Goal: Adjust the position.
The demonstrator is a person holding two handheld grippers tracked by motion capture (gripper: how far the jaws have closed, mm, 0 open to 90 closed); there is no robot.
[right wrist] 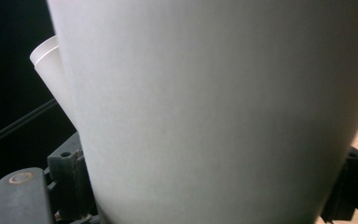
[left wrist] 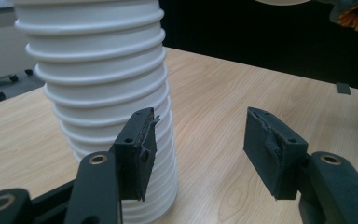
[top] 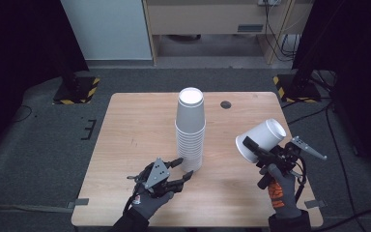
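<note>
The stack of cups (top: 190,130) is plain white with ribbed rims throwing pale grey shadow lines, and the single cup (top: 262,137) in the right gripper (top: 251,147) is the same unmarked white. Both grippers are matt black, the left gripper (top: 181,169) topped by a grey plate; the gloves (top: 149,203) are dark grey, the right one with orange marks. The table (top: 125,145) is light wood with fine grain, the floor (top: 38,145) dark grey, with yellow-and-black striped bases (top: 77,91) behind.
</note>
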